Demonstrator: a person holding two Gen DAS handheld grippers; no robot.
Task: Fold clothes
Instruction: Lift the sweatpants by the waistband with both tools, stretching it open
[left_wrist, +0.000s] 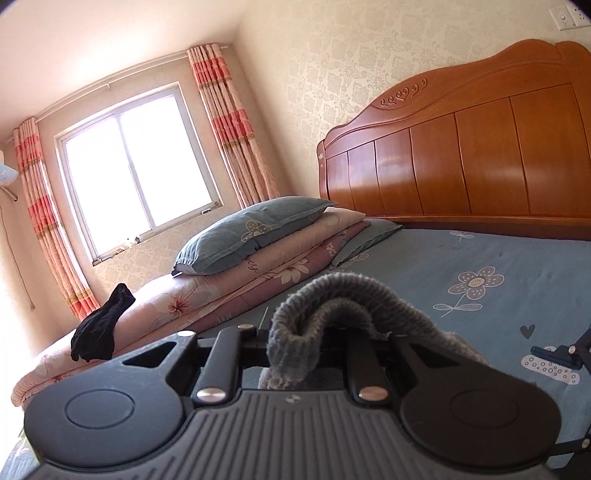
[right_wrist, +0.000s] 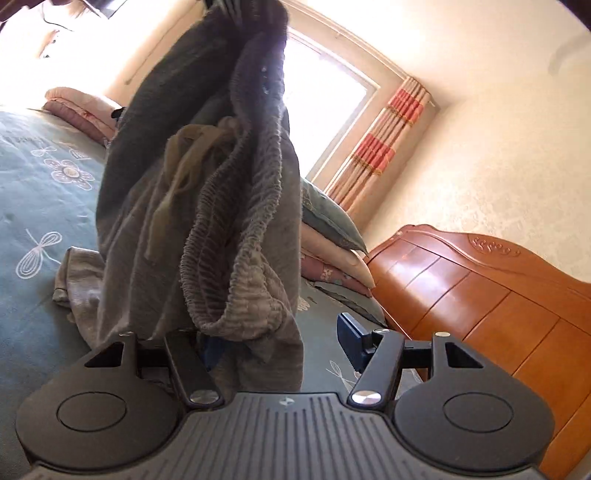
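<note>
while my left gripper pinches the ribbed elastic waistband of the grey trousers, the knit bunches up in a hump over the nearly closed jaws and spills back toward the camera. from the right wrist view the same trousers hang in a long bundle from the top of the picture, where the left tool shows only as a dark shape at the edge. their lower cloth rests crumpled on the blue flowered bedsheet. a tan drawstring dangles down the front of the waistband.

my right gripper stands with its jaws apart. the hanging cloth drapes in front of its left finger, and its right finger is clear of the fabric, so it grips nothing that i can see.

beyond the trousers, a blue pillow sits on a stack of folded pink quilts near the wooden headboard. a small black garment lies on the quilt edge, below the window with striped curtains.
</note>
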